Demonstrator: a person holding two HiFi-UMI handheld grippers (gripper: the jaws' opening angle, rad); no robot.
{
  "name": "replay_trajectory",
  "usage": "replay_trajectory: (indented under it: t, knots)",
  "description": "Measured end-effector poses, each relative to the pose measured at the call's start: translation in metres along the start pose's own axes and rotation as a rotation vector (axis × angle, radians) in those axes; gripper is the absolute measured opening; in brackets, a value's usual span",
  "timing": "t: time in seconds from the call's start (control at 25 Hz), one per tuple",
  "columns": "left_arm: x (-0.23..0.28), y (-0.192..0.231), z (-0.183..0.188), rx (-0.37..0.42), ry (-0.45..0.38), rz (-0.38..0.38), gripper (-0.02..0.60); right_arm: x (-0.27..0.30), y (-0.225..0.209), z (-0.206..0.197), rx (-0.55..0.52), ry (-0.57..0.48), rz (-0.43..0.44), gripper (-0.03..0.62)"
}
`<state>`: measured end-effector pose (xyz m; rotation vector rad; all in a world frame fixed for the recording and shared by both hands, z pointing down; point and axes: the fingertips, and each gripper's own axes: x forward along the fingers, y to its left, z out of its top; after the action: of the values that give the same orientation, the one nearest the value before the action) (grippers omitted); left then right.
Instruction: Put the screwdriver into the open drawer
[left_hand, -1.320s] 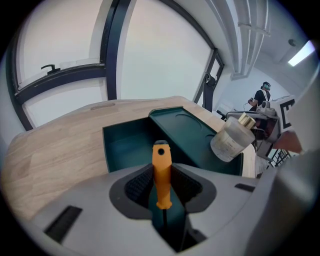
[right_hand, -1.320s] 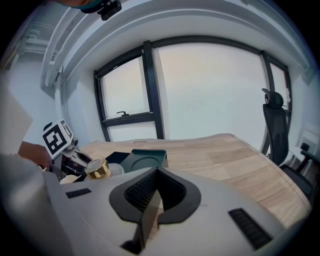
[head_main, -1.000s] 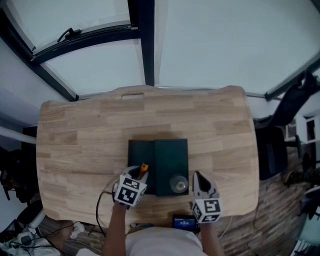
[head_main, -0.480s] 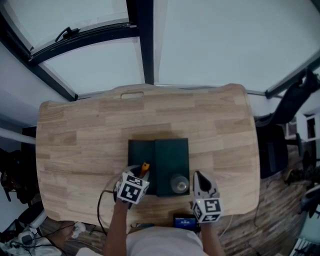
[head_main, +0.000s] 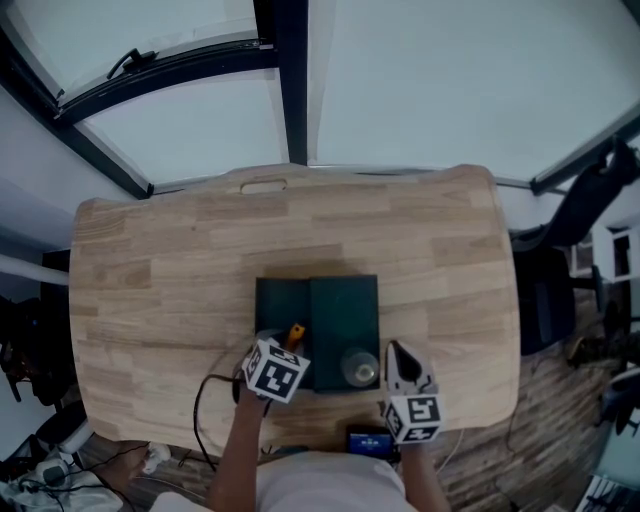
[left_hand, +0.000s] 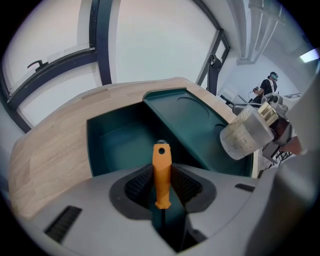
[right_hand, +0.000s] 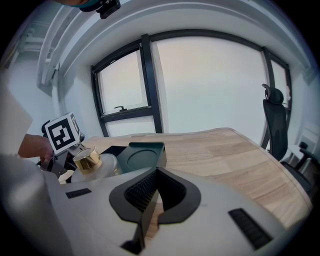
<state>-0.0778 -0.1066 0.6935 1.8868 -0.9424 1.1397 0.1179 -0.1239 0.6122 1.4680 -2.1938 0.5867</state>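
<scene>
Currently, left claw (left_hand: 161, 185) grips the screwdriver (left_hand: 161, 159) over the drawer (left_hand: 116, 136), seemingly ready to drop it; right claw (right_hand: 156, 173), closed and empty, sits beside the drawer.

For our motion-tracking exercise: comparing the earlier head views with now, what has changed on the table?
The left gripper, shut on the screwdriver, has shifted slightly right and forward, toward the open drawer. The right gripper, the bottle and the drawer unit stayed where they were.
</scene>
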Motion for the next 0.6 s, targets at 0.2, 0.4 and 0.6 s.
replay_trajectory:
  t: [0.2, 0.4, 0.6]
  knots:
    - [0.002, 0.000, 0.000, 0.001, 0.042, 0.004, 0.109, 0.001, -0.001, -0.002, 0.003, 0.007, -0.001, -0.003]
    - [0.009, 0.002, -0.002, 0.033, 0.099, 0.035, 0.109, 0.001, -0.001, -0.002, 0.004, 0.007, -0.003, -0.003]
    - [0.012, 0.002, -0.004, 0.053, 0.133, 0.038, 0.109, 0.001, -0.002, -0.007, 0.009, 0.016, -0.002, -0.003]
